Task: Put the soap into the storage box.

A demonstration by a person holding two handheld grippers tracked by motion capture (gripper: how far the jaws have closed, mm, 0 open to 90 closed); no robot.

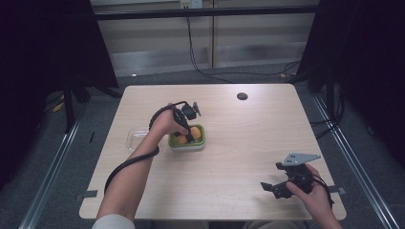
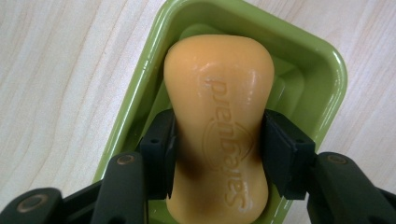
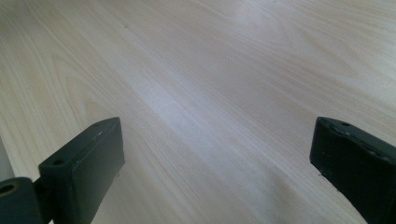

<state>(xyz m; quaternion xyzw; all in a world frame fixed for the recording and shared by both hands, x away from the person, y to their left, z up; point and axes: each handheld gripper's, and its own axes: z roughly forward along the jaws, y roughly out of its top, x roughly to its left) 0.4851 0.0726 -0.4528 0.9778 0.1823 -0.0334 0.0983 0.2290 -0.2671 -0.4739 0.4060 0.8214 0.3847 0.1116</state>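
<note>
Near the front right edge of the table, right tongs spread wide apart over bare wood. Farther in, left of centre, left tongs clamped on the waist of an orange soap bar embossed with lettering, inside a green soap dish. Just left of the dish, a clear lid.

The orange soap bar bears an embossed word, seemingly "Safeguard".

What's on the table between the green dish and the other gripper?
Nothing. In the high view, bare wooden table stretches from the green dish to the right hand-held gripper.
</note>
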